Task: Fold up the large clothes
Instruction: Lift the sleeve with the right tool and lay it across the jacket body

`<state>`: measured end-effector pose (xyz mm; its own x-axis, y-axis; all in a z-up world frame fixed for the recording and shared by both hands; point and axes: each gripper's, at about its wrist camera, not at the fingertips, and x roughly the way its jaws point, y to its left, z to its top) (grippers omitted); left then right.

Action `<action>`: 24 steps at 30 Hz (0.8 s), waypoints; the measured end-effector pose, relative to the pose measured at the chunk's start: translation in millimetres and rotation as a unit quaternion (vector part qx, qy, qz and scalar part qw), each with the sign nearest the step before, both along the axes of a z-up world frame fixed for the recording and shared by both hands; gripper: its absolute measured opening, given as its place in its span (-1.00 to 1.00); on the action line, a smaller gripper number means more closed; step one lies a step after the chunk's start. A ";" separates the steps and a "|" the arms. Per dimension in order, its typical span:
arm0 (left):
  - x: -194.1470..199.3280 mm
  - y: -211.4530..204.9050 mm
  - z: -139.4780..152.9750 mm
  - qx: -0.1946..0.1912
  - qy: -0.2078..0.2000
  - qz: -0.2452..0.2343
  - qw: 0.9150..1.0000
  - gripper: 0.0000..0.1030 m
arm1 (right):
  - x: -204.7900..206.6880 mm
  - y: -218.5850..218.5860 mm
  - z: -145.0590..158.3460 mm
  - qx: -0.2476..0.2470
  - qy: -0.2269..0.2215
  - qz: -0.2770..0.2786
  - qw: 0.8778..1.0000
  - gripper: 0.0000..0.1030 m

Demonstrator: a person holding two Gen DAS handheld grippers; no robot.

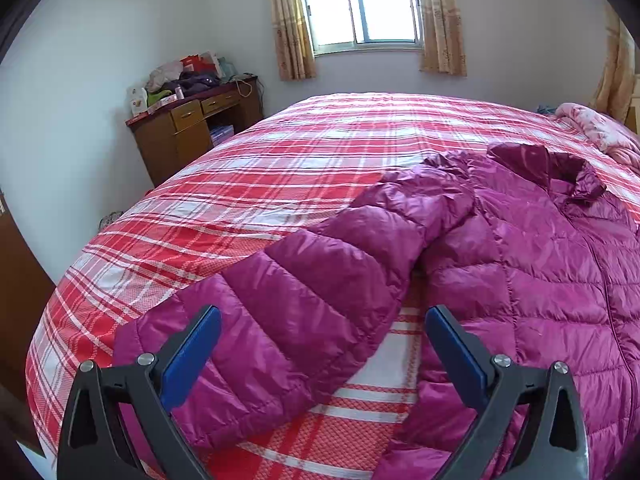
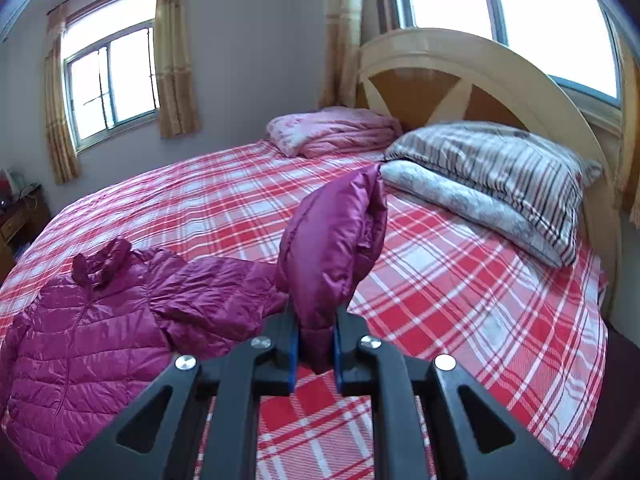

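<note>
Two grippers at work on one magenta puffer jacket (image 1: 540, 264), which lies front-up and zipped on the plaid bed (image 1: 248, 184). Right gripper (image 2: 316, 344): jaws narrow, pinching the cuff end of the right sleeve (image 2: 332, 240), which stands raised off the bed, probably so it can be carried across the jacket body for a fold. Left gripper (image 1: 322, 344): jaws wide and holding nothing, poised over the other sleeve (image 1: 304, 300), which lies spread outward, apparently ready to take it.
</note>
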<state>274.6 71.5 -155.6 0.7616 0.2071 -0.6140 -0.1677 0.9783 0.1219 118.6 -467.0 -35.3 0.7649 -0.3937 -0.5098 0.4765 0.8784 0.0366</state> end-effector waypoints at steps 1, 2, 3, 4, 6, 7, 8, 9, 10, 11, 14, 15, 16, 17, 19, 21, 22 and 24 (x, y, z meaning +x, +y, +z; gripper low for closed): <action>0.1 2.7 0.4 -0.001 -0.001 0.002 1.000 0.98 | 5.1 9.2 1.9 -0.006 0.000 0.011 1.000 -0.71; 0.0 4.0 0.5 -0.001 -0.001 0.003 1.000 0.98 | 9.9 17.0 4.0 -0.010 -0.001 0.021 1.000 -0.71; -0.1 5.5 0.7 0.000 -0.002 0.004 1.000 0.98 | 14.0 23.6 5.3 -0.014 0.000 0.030 0.999 -0.71; -0.1 6.8 0.6 0.001 -0.003 0.005 1.000 0.98 | 18.4 30.7 6.4 -0.019 0.001 0.040 0.999 -0.71; 0.4 8.8 0.7 0.001 -0.003 0.006 1.000 0.98 | 26.1 45.3 8.3 -0.028 0.002 0.059 0.998 -0.71; 0.6 9.5 0.6 0.001 -0.003 0.007 1.000 0.98 | 28.6 50.8 8.9 -0.032 0.003 0.066 0.997 -0.71; 0.9 9.9 0.5 0.001 -0.003 0.008 1.000 0.98 | 32.1 57.7 9.3 -0.037 0.004 0.076 0.996 -0.71; 1.3 10.7 0.1 0.001 -0.003 0.009 1.000 0.98 | 33.5 63.3 9.3 -0.040 0.005 0.083 0.996 -0.71; 1.8 11.1 -0.2 0.002 -0.004 0.010 1.000 0.98 | 36.3 69.6 9.3 -0.044 0.007 0.091 0.995 -0.71; 2.0 11.5 -0.8 0.003 -0.004 0.012 1.000 0.98 | 38.8 75.8 9.0 -0.048 0.009 0.098 0.994 -0.71; 2.8 12.0 -4.6 0.005 -0.005 0.014 1.000 0.98 | 44.7 95.1 7.3 -0.061 0.014 0.122 0.991 -0.71; 3.3 12.1 -6.2 0.005 -0.003 0.014 1.000 0.98 | 46.5 101.0 7.3 -0.065 0.016 0.128 0.990 -0.71; 3.6 11.7 -7.9 0.005 -0.001 0.013 1.000 0.98 | 48.2 107.5 6.6 -0.071 0.017 0.136 0.988 -0.71; 3.9 11.3 -9.8 0.005 0.001 0.013 1.000 0.98 | 50.0 114.9 6.2 -0.076 0.019 0.144 0.986 -0.71; 3.7 10.7 -12.2 0.007 0.004 0.012 1.000 0.98 | 52.9 127.9 4.6 -0.085 0.022 0.160 0.983 -0.71; 3.4 9.9 -13.5 0.007 0.005 0.011 1.000 0.98 | 56.3 139.3 4.0 -0.090 0.027 0.176 0.980 -0.71; 3.1 9.7 -13.8 0.008 0.005 0.010 1.000 0.98 | 58.1 145.6 2.9 -0.094 0.029 0.184 0.978 -0.71; 3.0 9.4 -13.9 0.010 0.005 0.010 1.000 0.98 | 61.5 159.6 -0.1 -0.104 0.033 0.199 0.974 -0.71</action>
<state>277.6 80.9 -169.6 0.7512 0.2338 -0.6173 -0.1851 0.9723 0.1429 180.1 -307.4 -35.4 0.8462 -0.1729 -0.5040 0.0916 0.9790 -0.1820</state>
